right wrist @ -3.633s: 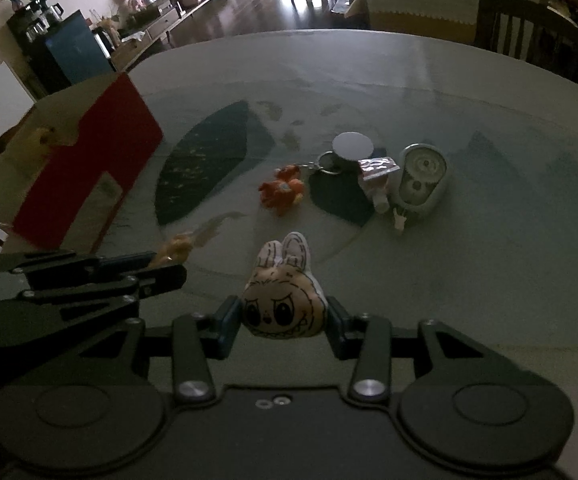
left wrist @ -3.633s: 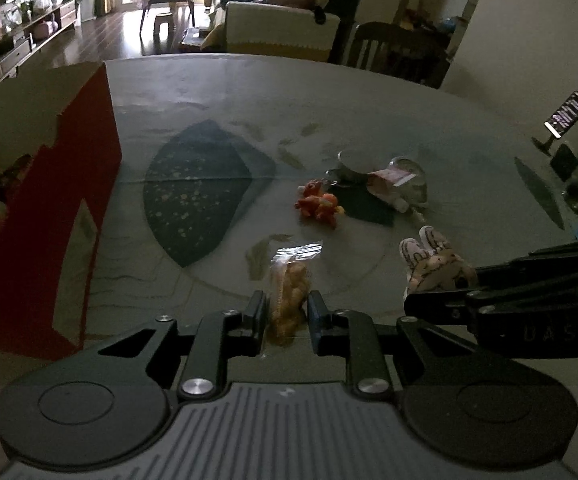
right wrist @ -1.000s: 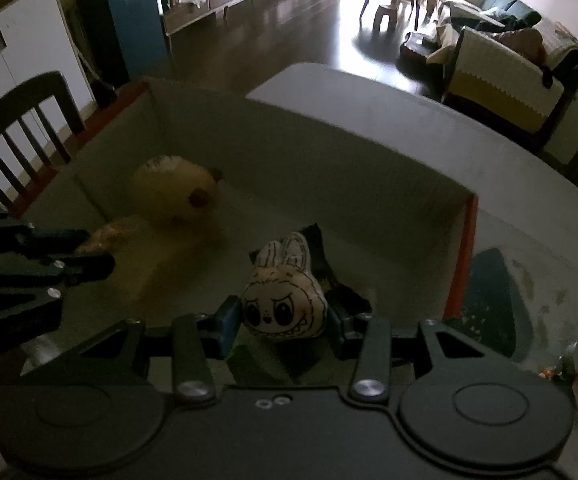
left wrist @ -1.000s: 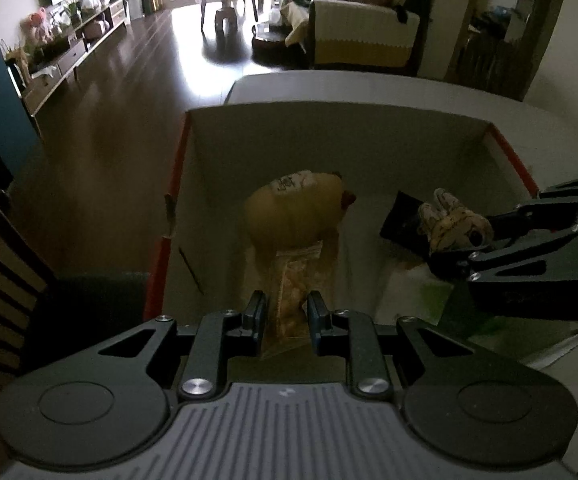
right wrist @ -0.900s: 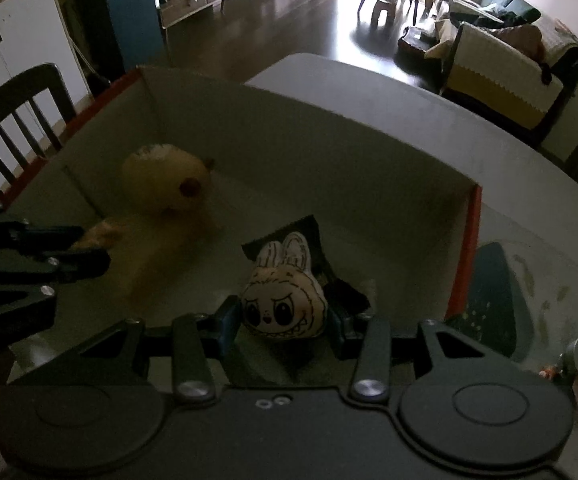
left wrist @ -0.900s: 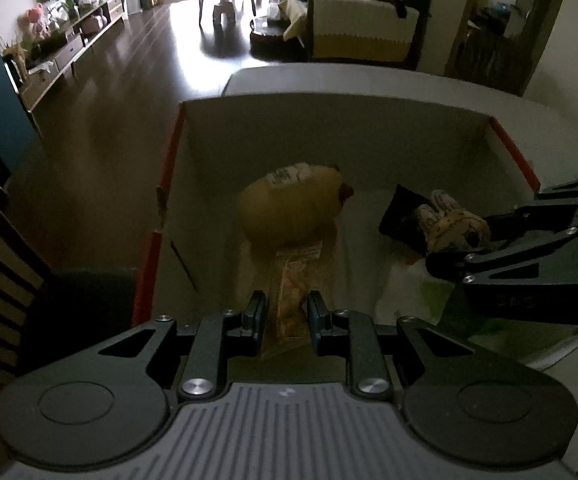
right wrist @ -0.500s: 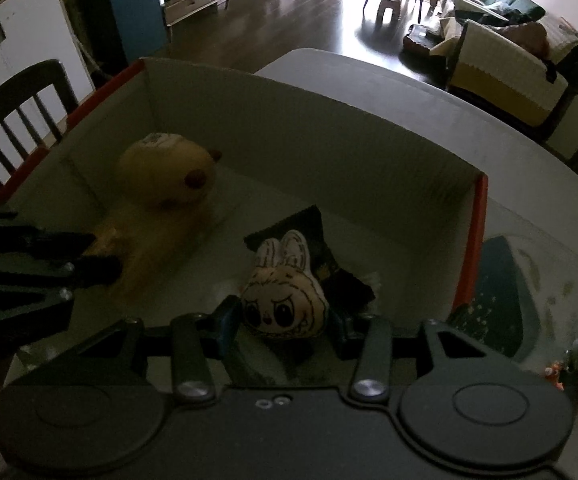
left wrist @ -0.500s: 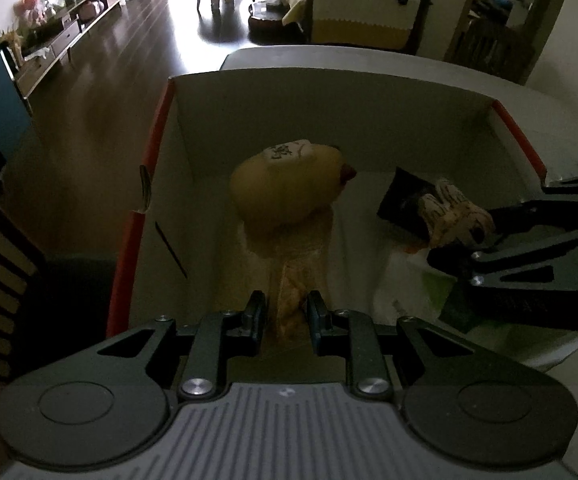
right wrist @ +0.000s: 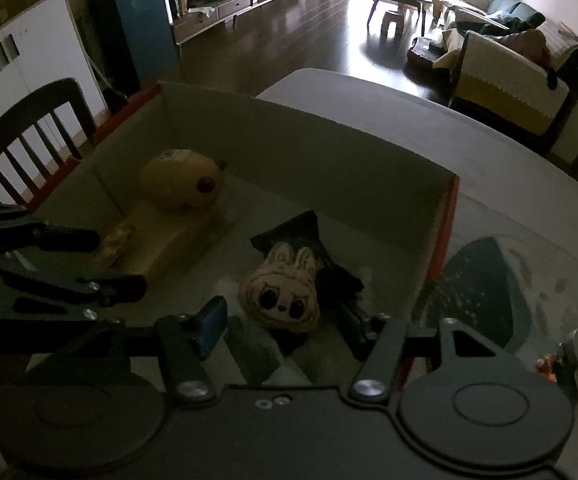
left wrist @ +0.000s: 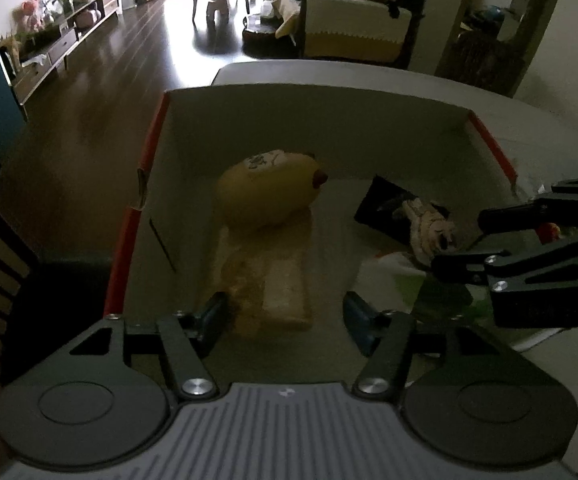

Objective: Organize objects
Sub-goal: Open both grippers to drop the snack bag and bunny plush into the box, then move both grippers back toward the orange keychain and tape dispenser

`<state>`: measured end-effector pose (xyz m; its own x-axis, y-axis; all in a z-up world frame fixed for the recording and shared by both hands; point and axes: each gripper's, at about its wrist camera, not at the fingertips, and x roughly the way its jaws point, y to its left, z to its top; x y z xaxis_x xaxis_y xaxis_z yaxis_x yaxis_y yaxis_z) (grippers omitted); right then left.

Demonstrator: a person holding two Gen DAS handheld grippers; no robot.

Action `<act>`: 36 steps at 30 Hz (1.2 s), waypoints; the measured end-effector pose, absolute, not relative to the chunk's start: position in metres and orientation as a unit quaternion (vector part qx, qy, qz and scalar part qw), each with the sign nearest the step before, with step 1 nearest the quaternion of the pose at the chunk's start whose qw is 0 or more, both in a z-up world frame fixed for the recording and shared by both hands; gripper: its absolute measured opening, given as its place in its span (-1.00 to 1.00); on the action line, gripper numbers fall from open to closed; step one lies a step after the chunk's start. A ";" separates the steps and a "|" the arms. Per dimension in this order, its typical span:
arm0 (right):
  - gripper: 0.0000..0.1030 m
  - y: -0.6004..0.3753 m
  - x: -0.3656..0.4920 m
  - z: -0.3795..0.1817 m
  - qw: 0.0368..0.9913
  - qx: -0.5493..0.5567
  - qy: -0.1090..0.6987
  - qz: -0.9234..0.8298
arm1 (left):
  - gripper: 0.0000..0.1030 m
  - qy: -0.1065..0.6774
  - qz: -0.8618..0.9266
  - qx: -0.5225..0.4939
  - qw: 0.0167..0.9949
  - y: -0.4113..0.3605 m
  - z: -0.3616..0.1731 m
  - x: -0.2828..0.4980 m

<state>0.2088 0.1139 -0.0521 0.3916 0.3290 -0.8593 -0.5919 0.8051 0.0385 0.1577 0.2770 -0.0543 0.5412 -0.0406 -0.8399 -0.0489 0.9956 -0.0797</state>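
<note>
A cardboard box (left wrist: 309, 128) with red outer sides holds everything. My left gripper (left wrist: 285, 322) is open above the box floor, and a clear snack bag (left wrist: 265, 284) lies loose just ahead of its fingers, below a yellow plush (left wrist: 267, 188). My right gripper (right wrist: 283, 328) is open too. A rabbit-face plush (right wrist: 281, 292) rests free between and just beyond its fingers, on a dark packet (right wrist: 301, 228). The rabbit-face plush (left wrist: 429, 228) also shows beside the right gripper (left wrist: 463, 242) in the left wrist view. The left gripper (right wrist: 117, 260) shows in the right wrist view.
The box wall (right wrist: 309, 152) rises behind the toys. To the right is the table (right wrist: 485, 280) with a dark leaf pattern and small items (right wrist: 569, 364) near its edge. A wooden chair (right wrist: 29, 128) stands left of the box. Floor and sofa lie beyond.
Both grippers have opened. The snack bag has dropped from the left one and the rabbit-face plush from the right one; both now lie in the box.
</note>
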 end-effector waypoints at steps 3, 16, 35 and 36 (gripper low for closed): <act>0.21 0.107 0.200 -0.044 0.826 -0.134 0.468 0.285 | 0.23 0.471 -0.002 -0.054 0.881 0.275 -0.046 0.152; 0.39 0.078 0.163 0.000 0.843 -0.112 0.426 0.308 | 0.32 0.424 -0.002 -0.060 0.904 0.252 -0.001 0.126; 0.61 -0.031 0.147 0.016 0.836 -0.093 0.421 0.341 | 0.44 0.409 -0.006 -0.071 0.910 0.134 0.017 0.115; 0.61 -0.037 0.148 0.016 0.835 -0.092 0.422 0.342 | 0.45 0.410 -0.007 -0.072 0.909 0.126 0.016 0.115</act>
<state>0.1481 -0.0372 0.0159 0.4107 0.4936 -0.7666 -0.6484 0.7492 0.1350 0.1148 0.1260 0.0159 0.6645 -0.0710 -0.7439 -0.0469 0.9895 -0.1364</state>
